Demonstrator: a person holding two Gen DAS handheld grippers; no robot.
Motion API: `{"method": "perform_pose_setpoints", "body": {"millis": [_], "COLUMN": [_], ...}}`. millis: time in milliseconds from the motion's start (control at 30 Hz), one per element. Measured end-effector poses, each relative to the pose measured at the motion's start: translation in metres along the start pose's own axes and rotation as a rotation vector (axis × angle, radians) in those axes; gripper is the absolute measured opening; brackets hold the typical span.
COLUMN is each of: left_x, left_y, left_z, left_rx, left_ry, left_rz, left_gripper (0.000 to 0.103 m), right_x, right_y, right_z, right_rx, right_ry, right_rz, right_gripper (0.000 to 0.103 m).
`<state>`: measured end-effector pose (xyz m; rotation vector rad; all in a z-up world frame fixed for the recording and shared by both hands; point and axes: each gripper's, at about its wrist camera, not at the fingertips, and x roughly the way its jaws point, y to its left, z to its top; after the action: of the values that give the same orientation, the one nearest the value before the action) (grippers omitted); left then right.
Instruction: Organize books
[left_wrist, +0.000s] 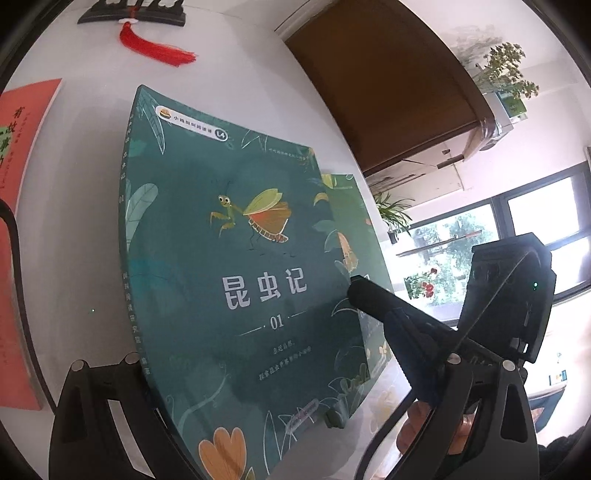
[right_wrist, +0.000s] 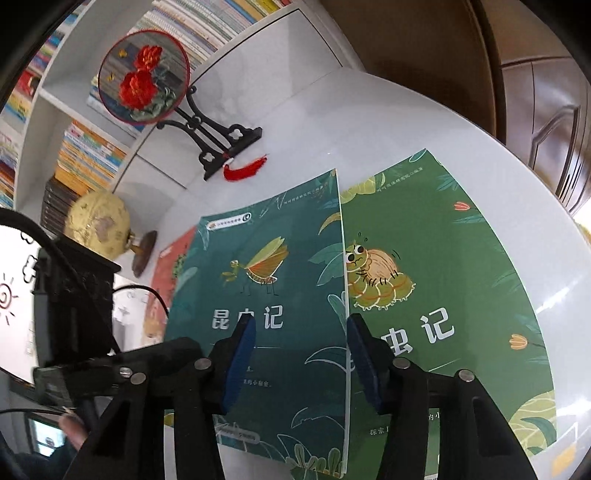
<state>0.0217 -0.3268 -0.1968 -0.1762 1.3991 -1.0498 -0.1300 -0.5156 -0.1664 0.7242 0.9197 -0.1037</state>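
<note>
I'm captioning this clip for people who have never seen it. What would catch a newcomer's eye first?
Probably the dark teal book with the mantis cover, tilted up off the white table over a brighter green book with a round cartoon bug. The right gripper straddles the teal book's free edge, fingers apart. Behind, a round red-flower fan on a black stand with a red tassel stands out.
</note>
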Motion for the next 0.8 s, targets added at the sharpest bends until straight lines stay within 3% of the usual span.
{"method": "perform_pose_setpoints", "body": {"millis": [133,333,500,800], "left_x": [-0.001,-0.017,-0.022,-0.012], "left_y": [0.006,0.022,0.031,0.023], "left_z": [0.0,-0.003,-0.006,-0.004], "left_rx": [-0.038,-0.059,-0.1,-0.052], "left_ry": [0.003,-0.019,-0.028,-0.041], "left_rz": [-0.013,0.008,-0.025,0.066], "left_gripper": [0.097,0.097,0.097,0.1], "right_x": [0.006,0.01,0.012,0.013], "right_y": [0.0,0.012,0.018,0.013], "right_z": [0.002,-0.002,-0.005,-0.001], "right_rx": [-0.006,-0.105,-0.166,-0.124], "right_ry": [0.017,0.032,0.032,0.02], "right_rz": [-0.026,-0.105,-0.161,-0.125], "right_gripper": [0.043,0.043,0.043,0.046]}}
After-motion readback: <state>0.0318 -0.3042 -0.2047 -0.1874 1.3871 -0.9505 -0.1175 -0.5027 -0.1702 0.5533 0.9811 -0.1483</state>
